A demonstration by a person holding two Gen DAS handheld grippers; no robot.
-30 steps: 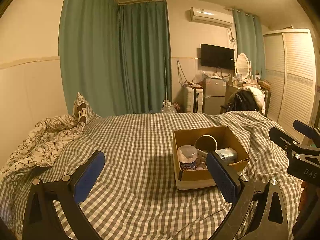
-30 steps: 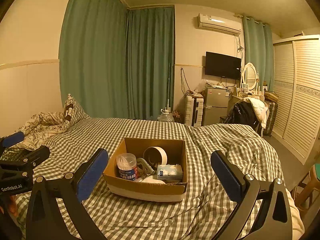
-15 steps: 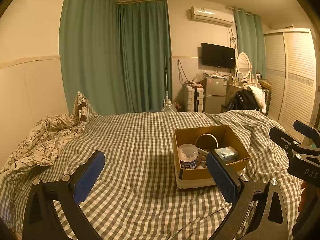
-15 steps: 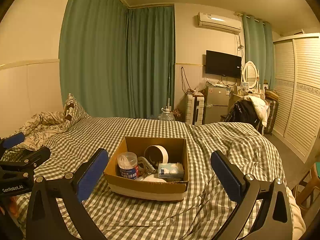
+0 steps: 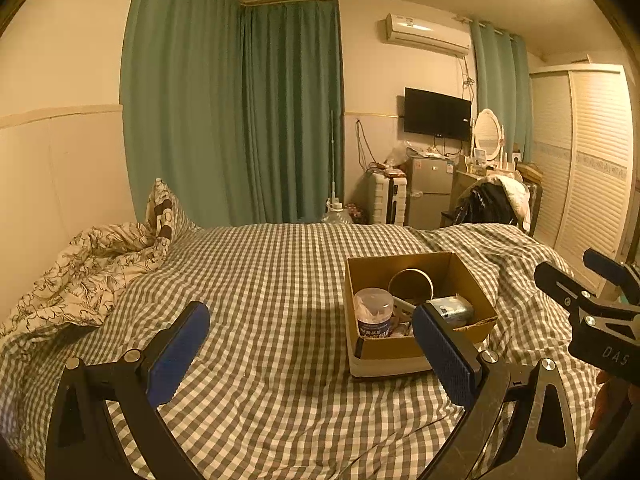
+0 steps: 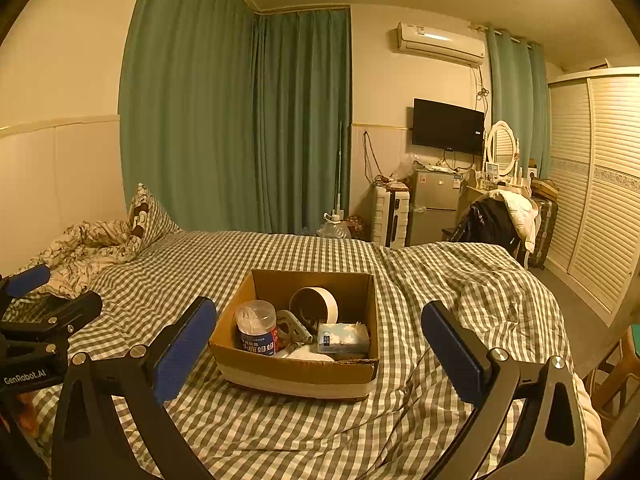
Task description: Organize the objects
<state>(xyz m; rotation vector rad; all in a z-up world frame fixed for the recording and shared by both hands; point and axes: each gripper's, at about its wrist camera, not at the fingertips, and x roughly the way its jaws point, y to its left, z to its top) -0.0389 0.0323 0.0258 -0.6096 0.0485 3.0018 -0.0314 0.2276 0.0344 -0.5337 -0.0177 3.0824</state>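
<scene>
An open cardboard box [image 6: 292, 370] sits on the checked bed [image 6: 200, 264]; it also shows in the left wrist view [image 5: 384, 350]. Inside are a clear tub of cotton swabs [image 6: 256, 326], a roll of tape [image 6: 314, 306], a pale plastic tool [image 6: 292, 326] and a tissue pack [image 6: 344, 336]. My right gripper [image 6: 318, 348] is open and empty, hovering just short of the box. My left gripper [image 5: 310, 350] is open and empty, to the left of the box.
A crumpled patterned duvet and pillow [image 5: 92, 268] lie at the bed's left. Beyond the bed stand a suitcase [image 6: 390, 216], a small fridge [image 6: 434, 206] and a chair with clothes [image 6: 500, 216]. A louvred wardrobe [image 6: 600, 184] lines the right wall.
Both views have shifted very slightly; the box sits a touch nearer the right gripper. Both grippers stay open and nothing in the box has moved.
</scene>
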